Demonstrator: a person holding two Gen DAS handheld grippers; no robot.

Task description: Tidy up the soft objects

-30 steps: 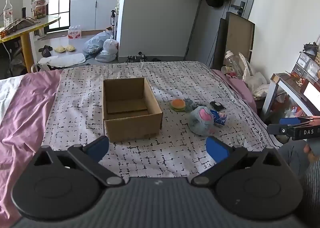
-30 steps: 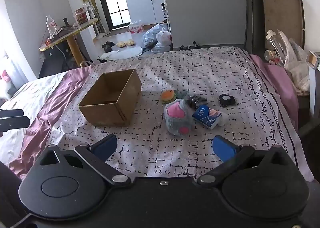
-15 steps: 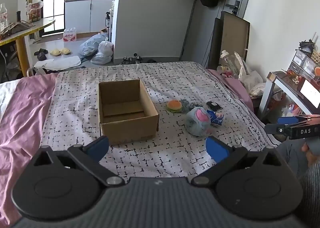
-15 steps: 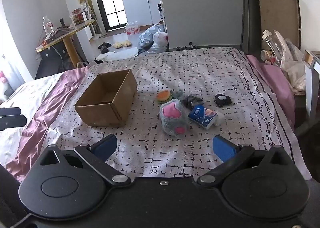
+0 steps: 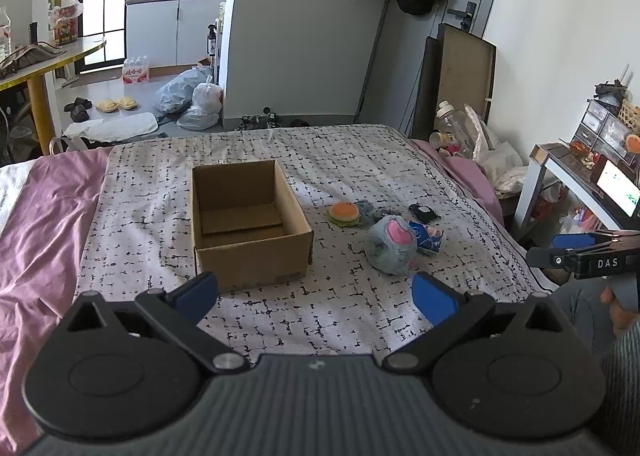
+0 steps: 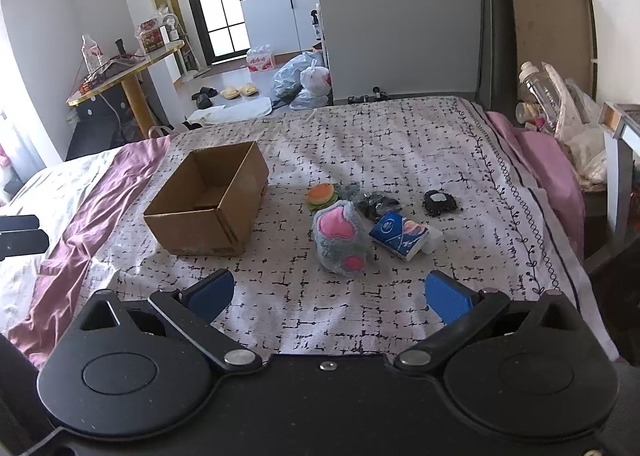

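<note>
The left gripper [image 5: 315,294] hovered above the near part of the bed [image 5: 360,159], its blue fingers [image 5: 196,292] spread wide apart and holding nothing. An open cardboard box [image 5: 250,221] stood on the patterned bedspread just ahead of the left finger, with only a loose cardboard insert visible on its floor. Ahead of the right finger lay the grey and pink plush toy [image 5: 391,242], with a blue tissue pack [image 5: 428,236] just beside it on the far right and a burger plush [image 5: 343,213] beyond it toward the box. The right gripper [image 6: 330,294] was likewise held above the near part of the bed, its fingers [image 6: 450,296] wide apart and empty. In that view the plush toy [image 6: 340,236] lay ahead, between the two fingers, with the tissue pack [image 6: 402,236] touching or nearly touching its right side, the burger plush [image 6: 320,195] beyond it, a small dark object [image 6: 440,201] farther right, and the cardboard box [image 6: 212,201] ahead of the left finger.
</note>
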